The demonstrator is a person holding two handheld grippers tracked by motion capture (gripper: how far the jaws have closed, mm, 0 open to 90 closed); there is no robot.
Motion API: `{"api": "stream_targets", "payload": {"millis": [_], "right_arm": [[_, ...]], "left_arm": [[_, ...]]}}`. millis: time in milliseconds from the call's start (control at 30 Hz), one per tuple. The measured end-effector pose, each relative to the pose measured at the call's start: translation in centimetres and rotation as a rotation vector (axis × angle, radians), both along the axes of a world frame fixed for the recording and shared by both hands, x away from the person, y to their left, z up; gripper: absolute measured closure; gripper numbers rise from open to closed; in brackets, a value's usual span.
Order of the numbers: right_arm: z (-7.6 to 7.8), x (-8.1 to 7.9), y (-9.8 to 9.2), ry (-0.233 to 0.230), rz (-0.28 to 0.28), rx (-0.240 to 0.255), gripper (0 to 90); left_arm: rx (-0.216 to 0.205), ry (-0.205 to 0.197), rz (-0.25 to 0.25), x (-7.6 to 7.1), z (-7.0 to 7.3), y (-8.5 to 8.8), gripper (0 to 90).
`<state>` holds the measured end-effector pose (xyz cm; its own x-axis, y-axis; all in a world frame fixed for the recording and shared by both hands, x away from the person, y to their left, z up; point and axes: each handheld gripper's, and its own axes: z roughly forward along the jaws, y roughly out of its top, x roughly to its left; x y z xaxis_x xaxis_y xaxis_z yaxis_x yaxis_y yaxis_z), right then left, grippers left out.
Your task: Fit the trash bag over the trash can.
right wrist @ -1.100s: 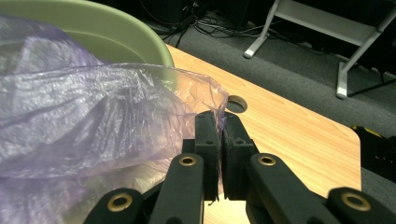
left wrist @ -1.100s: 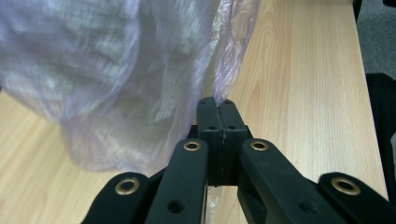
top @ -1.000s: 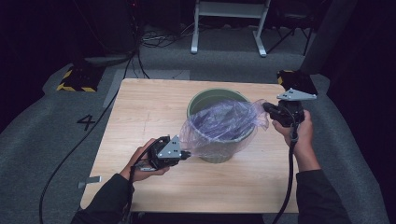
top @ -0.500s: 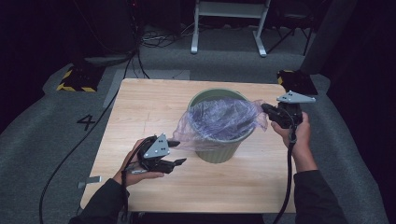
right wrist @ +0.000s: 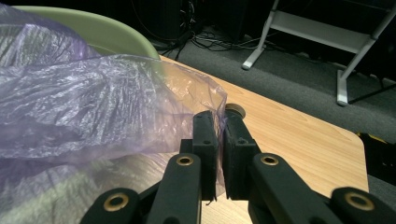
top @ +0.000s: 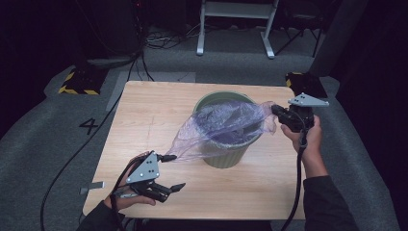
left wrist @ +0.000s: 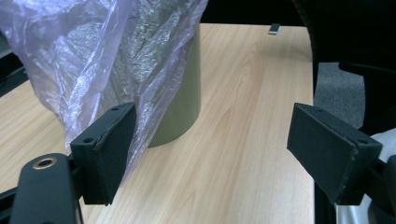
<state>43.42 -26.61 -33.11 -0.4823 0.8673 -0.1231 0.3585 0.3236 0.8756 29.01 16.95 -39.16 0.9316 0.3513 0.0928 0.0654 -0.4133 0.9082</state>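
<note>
A green bin [top: 226,155] stands right of centre on the wooden table [top: 154,115], with a thin purple plastic bag [top: 226,120] over its mouth. My left gripper [top: 175,172] lies near the front edge, left of the bin; its jaws have just been opening and now stand wide apart. In the left gripper view the bag [left wrist: 93,56] drapes against the left jaw of my gripper [left wrist: 210,140], unpinched, with the bin [left wrist: 182,107] behind it. My right gripper [top: 275,109] is shut on the bag's edge [right wrist: 93,107] beside the bin's right rim [right wrist: 93,28]; its pads [right wrist: 219,121] pinch the film.
Grey carpet surrounds the table, with a painted 4 [top: 89,126] at the left. A white metal frame [top: 235,19] and cables lie beyond the far edge. A yellow-and-black striped block [top: 77,82] sits far left. The table's near right corner is bare wood.
The left gripper, shut on the bag beside the bin a second ago, has opened and drawn back toward the front edge. The bag's left corner now stretches out after it. The right gripper held still.
</note>
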Motion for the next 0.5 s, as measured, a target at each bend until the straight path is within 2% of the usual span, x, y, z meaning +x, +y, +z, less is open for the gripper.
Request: {"api": "stream_targets", "payload": {"millis": [100,167,200,367,500], "right_arm": [[0.2,-0.1,0.1,-0.007,0.002,0.0,85.1],[0.4,-0.1,0.3,-0.012,0.007,0.0,85.0],[0.5,-0.2,0.4,-0.017,0.008,-0.003,85.0],[0.9,-0.3,0.9,-0.028,0.016,-0.005,85.1],[1.0,-0.3,1.5,-0.03,0.029,-0.016,85.1]], "left_arm": [[-0.071,0.005,-0.015,-0.2,0.8,-0.2,16.9],[-0.081,-0.014,0.011,-0.4,1.5,-0.6,17.3],[-0.079,-0.018,0.003,-0.5,1.8,-0.9,17.4],[0.02,-0.06,0.006,-0.9,2.6,-3.2,20.2],[0.07,-0.084,-0.026,-1.0,2.9,-5.2,20.8]]}}
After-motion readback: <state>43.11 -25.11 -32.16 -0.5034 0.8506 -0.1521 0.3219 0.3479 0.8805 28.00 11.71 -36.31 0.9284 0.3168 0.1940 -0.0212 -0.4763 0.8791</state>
